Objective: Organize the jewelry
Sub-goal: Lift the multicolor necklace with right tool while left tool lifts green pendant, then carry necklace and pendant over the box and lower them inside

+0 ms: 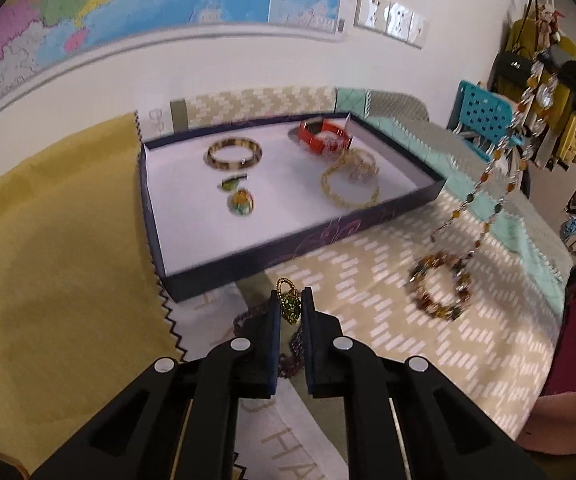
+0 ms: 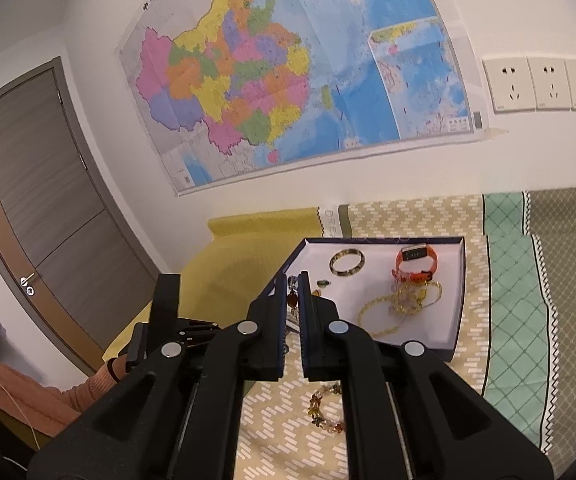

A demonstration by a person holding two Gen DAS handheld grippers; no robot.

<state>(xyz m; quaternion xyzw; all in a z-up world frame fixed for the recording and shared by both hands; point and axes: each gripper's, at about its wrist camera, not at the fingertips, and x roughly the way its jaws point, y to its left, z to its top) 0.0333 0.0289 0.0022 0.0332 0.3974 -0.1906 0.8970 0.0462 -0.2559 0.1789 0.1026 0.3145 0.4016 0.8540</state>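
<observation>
- Your left tool (image 1: 291, 307) pinches a green-and-gold beaded pendant (image 1: 289, 302) on a dark purple chain (image 1: 292, 350), just in front of the tray.
- Your right tool (image 2: 295, 294) grips a long necklace of amber and clear stones (image 1: 505, 152); it hangs down, its low end by the bracelet on the bed.
- That multicolour stone bracelet (image 1: 441, 286) lies flat on the patterned bedspread.
- Your navy tray (image 1: 280, 246), white inside, holds a tortoiseshell bangle (image 1: 234, 153), an orange watch (image 1: 321, 135), a yellow bead strand (image 1: 349, 184) and two small green-yellow pieces (image 1: 238, 196).
</observation>
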